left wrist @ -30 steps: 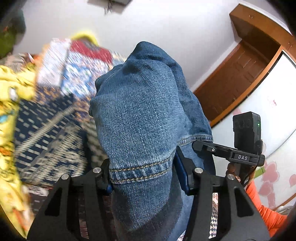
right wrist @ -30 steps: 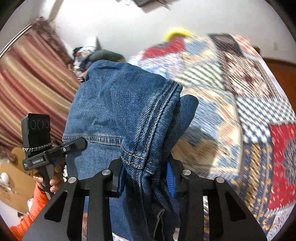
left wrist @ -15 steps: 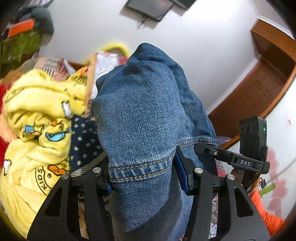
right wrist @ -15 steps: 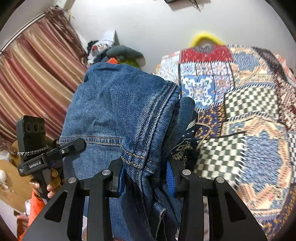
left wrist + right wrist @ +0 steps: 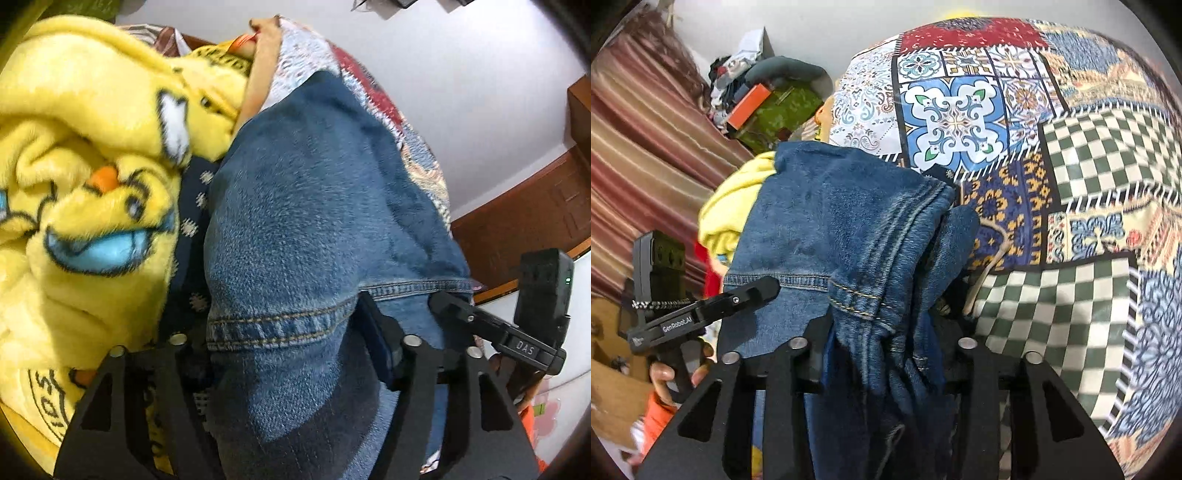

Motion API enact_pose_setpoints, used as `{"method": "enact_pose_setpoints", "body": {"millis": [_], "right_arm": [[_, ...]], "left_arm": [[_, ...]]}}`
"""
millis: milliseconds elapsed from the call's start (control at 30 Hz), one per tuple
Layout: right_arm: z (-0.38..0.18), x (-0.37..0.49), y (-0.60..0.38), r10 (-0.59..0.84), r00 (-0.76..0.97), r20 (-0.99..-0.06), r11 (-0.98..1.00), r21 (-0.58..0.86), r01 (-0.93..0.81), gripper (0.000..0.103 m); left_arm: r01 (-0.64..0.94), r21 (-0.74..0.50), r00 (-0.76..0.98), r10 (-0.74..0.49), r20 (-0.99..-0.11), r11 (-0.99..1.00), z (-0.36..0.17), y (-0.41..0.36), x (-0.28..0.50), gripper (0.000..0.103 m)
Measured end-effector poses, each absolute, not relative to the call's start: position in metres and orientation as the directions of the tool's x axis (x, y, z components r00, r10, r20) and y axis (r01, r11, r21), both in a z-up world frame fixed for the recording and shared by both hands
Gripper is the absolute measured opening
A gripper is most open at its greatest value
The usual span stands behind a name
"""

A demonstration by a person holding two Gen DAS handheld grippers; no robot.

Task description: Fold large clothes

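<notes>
Blue jeans (image 5: 295,221) fill the left wrist view, their stitched hem lying between the jaws of my left gripper (image 5: 288,332). Those jaws are opening and the pads stand a little off the denim. In the right wrist view a bunched fold of the same jeans (image 5: 831,221) hangs between the jaws of my right gripper (image 5: 886,332), which are opening too, with a dark gap by the right finger. The jeans droop onto the patchwork bedspread (image 5: 1071,184). Each view shows the other handheld gripper at its edge.
A fluffy yellow cartoon blanket (image 5: 92,147) is heaped just left of the jeans, also the yellow blanket (image 5: 735,206). A striped curtain (image 5: 639,147) and a clutter pile (image 5: 768,96) stand at the left. A hand (image 5: 665,376) grips the other tool. A brown wooden door (image 5: 535,214) is at the right.
Both grippers have come down and forward with the jeans toward the bed; the yellow blanket and bedspread now loom close. Both pairs of jaws stand wider apart than before.
</notes>
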State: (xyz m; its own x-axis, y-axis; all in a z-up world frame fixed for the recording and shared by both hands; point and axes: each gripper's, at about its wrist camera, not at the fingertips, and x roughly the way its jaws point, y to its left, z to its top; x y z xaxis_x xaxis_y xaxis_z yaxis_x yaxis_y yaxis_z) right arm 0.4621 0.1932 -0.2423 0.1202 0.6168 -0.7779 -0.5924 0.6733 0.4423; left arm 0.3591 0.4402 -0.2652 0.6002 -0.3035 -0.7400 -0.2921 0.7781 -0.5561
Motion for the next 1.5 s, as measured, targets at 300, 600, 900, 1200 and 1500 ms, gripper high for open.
{"method": "enact_pose_setpoints", "body": {"millis": [300, 600, 900, 1200, 1500], "right_arm": [[-0.241, 0.440, 0.179, 0.538, 0.192, -0.821, 0.708, 0.316, -0.632, 0.068], [-0.223, 0.383, 0.147, 0.521, 0.225, -0.824, 0.675, 0.236, -0.699, 0.068], [-0.167, 0.329, 0.099, 0.585, 0.305, -0.751, 0.677, 0.246, -0.694, 0.068], [-0.047, 0.252, 0.044, 0.716, 0.500, -0.487, 0.651, 0.208, -0.730, 0.068], [0.011, 0.154, 0.006, 0.770, 0.603, -0.209, 0.633, 0.123, -0.765, 0.068]], "left_arm": [[-0.310, -0.428, 0.565, -0.197, -0.801, 0.849, -0.248, 0.405, 0.314, 0.079], [-0.310, -0.263, 0.545, -0.056, -0.837, 0.914, -0.222, 0.357, 0.247, 0.080], [-0.258, -0.090, 0.633, 0.098, -0.768, 0.962, -0.154, 0.299, 0.190, 0.079], [-0.240, -0.083, 0.886, 0.183, -0.426, 0.967, -0.013, 0.237, 0.109, 0.079], [-0.261, -0.063, 0.959, 0.251, -0.132, 0.963, 0.041, 0.169, 0.018, 0.079]]}}
